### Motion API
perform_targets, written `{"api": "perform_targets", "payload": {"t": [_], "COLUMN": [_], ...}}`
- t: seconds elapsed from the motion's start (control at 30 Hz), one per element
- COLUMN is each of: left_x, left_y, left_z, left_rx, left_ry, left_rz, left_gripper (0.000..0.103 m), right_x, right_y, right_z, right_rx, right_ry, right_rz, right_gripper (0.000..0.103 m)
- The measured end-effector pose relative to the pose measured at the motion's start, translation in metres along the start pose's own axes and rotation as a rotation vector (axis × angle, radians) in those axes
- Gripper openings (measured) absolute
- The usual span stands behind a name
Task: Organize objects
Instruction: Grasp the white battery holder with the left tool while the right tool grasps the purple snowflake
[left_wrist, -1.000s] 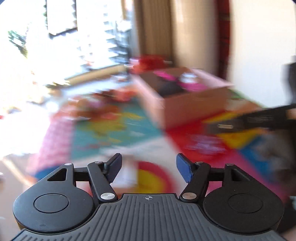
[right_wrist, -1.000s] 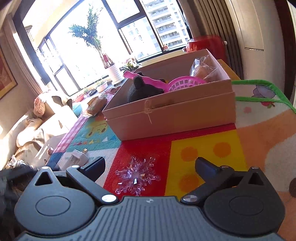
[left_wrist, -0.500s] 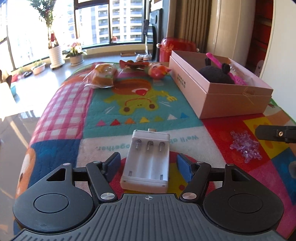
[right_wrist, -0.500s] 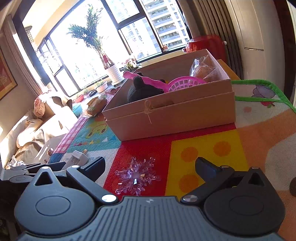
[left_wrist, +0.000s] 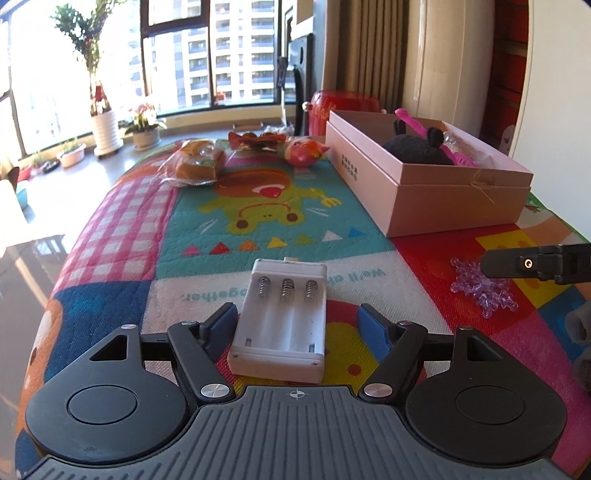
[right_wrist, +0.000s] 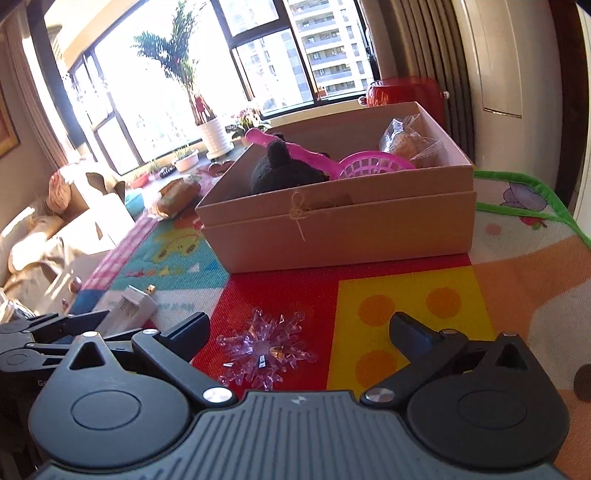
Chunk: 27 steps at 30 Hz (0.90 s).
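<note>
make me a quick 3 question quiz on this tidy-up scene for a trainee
1. True or false: the left gripper is shut on the white battery holder.
2. What lies between the open jaws of the right gripper? A) purple snowflake ornament B) wrapped bun C) pink scoop
3. Name the dark item already inside the cardboard box.

Key
1. False: the jaws are open, with a gap on each side of the holder.
2. A, the purple snowflake ornament.
3. The black plush toy, beside the pink scoop.

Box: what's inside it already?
Inside the box: a black plush, a pink scoop and a wrapped bun. Its walls hide the bottom.
</note>
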<state>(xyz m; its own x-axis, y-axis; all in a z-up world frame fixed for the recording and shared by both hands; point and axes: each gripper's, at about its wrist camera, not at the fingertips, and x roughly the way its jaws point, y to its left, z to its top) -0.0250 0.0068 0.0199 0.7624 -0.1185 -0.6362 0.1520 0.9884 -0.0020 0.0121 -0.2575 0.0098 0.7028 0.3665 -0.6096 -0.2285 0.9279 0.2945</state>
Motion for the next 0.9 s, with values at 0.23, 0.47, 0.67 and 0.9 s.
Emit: {"api": "perform_targets", "payload": {"t": [0.23,0.47,0.67,0.9], "left_x": [-0.003,-0.003,-0.005,-0.005], "left_y": [0.008,0.004,0.007,0.014], "left_z": [-0.002,-0.003,-0.003,0.000], "left_rx": [-0.035,-0.015,-0.025,-0.008], "left_ry": [-0.028,-0.033,-0.026,0.000], "left_rz": [0.019,0.030,0.009,-0.028], "left_gripper": [0.055,0.054,0.054,0.054], "right_x": [0.003,-0.001,-0.006,-0.005], "right_y": [0.006,0.017,0.034,0.038], "right_z": [0.001,-0.003,-0.017,-0.014], "right_rx": [-0.052,-0.157,-0.294,-0.346], "right_ry": [0.027,0.075,0.110,0.112], "right_rz": [-0.031,-0.021,-0.085,-0.083], "right_gripper": [0.103,0.103,0.102,0.102]}}
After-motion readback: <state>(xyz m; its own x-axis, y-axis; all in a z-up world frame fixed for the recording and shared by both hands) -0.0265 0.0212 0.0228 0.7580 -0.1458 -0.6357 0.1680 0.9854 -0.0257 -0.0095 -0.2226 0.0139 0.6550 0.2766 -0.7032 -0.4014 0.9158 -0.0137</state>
